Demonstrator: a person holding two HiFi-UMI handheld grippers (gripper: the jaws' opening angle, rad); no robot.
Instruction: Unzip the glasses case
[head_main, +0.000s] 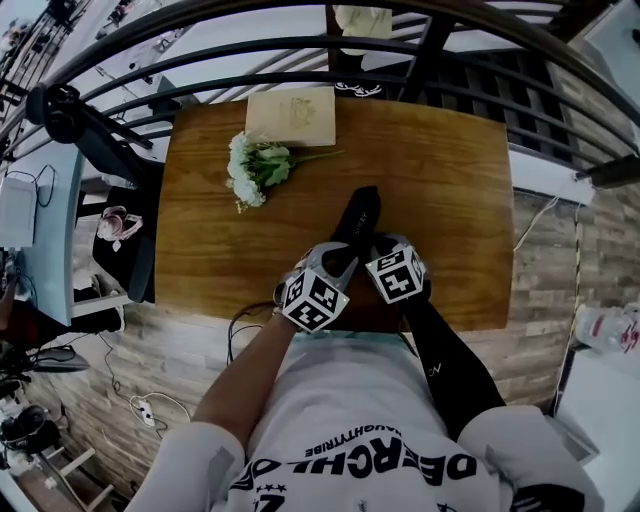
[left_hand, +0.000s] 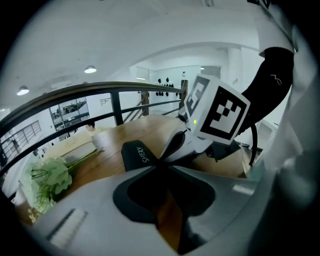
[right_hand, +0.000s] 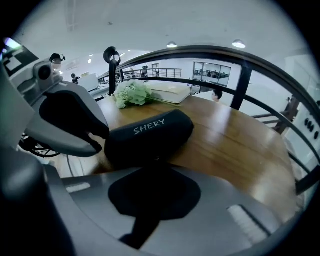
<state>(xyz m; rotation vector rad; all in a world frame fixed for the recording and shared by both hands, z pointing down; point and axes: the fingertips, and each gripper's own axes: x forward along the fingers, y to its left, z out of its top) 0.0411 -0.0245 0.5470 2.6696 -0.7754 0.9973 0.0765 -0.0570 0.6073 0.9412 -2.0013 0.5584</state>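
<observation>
A black glasses case (head_main: 360, 215) marked SHERY lies on the wooden table (head_main: 450, 190), its near end toward me. Both grippers meet at that near end. In the right gripper view my right gripper (right_hand: 151, 162) is shut, its tips against the case (right_hand: 150, 132), where a small glint like the zip pull shows. My left gripper (left_hand: 160, 161) has its tips together at the case's (left_hand: 137, 154) near corner; whether it pinches anything is hidden. In the head view the left gripper's marker cube (head_main: 315, 298) and the right gripper's cube (head_main: 395, 272) cover the jaws.
A bunch of white flowers (head_main: 255, 168) lies at the table's far left, with a pale book (head_main: 292, 115) behind it. A dark metal railing (head_main: 300, 45) curves round the far side. The table's front edge (head_main: 460, 325) is just below the grippers.
</observation>
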